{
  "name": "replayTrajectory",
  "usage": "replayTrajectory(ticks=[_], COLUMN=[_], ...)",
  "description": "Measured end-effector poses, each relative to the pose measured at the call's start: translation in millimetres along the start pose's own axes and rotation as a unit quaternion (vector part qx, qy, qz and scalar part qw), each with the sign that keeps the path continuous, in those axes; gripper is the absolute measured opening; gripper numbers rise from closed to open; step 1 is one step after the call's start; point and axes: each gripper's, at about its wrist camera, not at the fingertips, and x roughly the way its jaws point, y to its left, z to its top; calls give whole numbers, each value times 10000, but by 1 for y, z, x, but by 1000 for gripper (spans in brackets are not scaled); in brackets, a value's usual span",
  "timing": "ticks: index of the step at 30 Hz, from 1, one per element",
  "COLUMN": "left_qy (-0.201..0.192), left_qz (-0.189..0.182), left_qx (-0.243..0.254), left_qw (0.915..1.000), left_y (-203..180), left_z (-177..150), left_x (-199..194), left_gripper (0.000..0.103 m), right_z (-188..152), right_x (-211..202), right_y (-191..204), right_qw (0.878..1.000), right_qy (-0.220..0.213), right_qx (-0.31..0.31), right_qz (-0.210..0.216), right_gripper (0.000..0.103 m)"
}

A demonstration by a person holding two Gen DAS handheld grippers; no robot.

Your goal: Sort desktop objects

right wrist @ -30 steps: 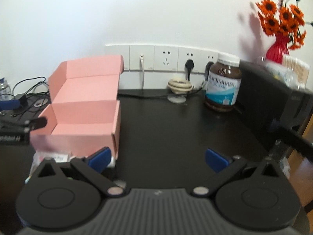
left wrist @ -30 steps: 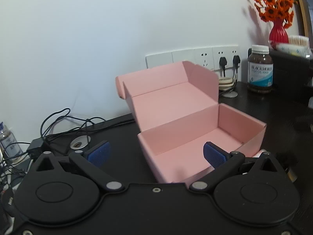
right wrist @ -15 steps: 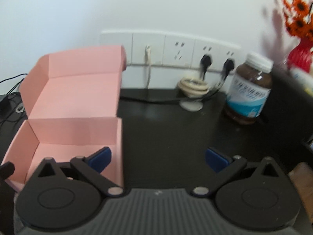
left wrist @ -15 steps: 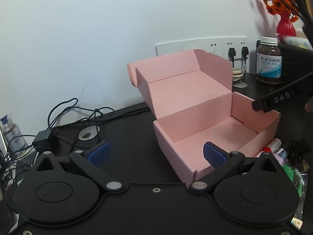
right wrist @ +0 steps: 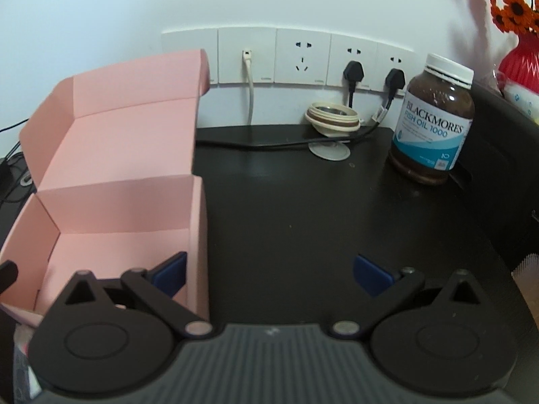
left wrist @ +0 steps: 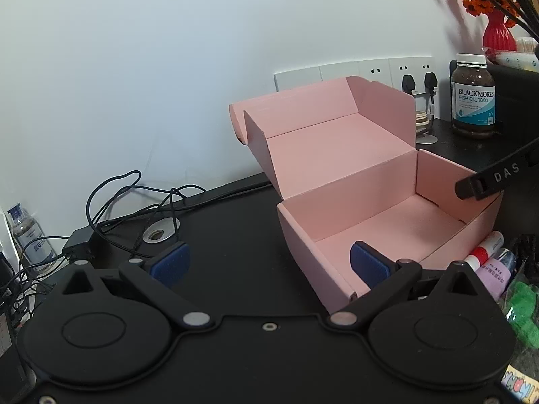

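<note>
The left claw point(left wrist: 267, 264) is spread wide with nothing between its blue pads point(left wrist: 369, 264); one pad sits at lower centre-left of its frame over the black table point(left wrist: 235, 229), the other overlaps the near wall of the pink box point(left wrist: 380, 222). The right claw point(right wrist: 269, 274) is likewise released and empty, its left pad point(right wrist: 170, 274) set against the box's right wall, the other pad over bare table.

The pink box point(right wrist: 111, 202) stands with its lid tipped back toward the wall. At the right edge of the left view a black bar marked "DAS" point(left wrist: 498, 176) reaches over the box's far corner. At lower right of that frame, just beside the box, lie a red-and-white tube point(left wrist: 485, 247), a pink tube point(left wrist: 495, 271) and something green point(left wrist: 524, 306).

Farther back, a fish oil bottle point(right wrist: 433, 121) stands at upper right near the wall sockets point(right wrist: 299, 57), with a red vase point(right wrist: 520, 59) of orange flowers beyond. Black cables point(left wrist: 134, 198) lie tangled at middle left of the left view.
</note>
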Motion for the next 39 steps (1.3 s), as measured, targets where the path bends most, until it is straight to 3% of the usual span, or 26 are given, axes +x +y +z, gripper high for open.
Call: replayTrajectory(ticks=[22,29,39], left_qy=[-111,-114,-200], left_qz=[20,10,110], left_qx=[2,-56,66], left_qw=[9999,9999,9997], left_y=[-8,-8,-10], left_z=[-3,-4,-5], left_x=[-5,-6,-8], left_gripper=[103,103,103], right_z=[-17,-31,-54], right_x=[-11,-35,-69], right_y=[-18,-22,-37], right_qw=[9995,9989,9899], right_qy=[75,-379,-989], right_qx=[303,216,-221], right_qz=[18,185,992], right_gripper=[102,102,101])
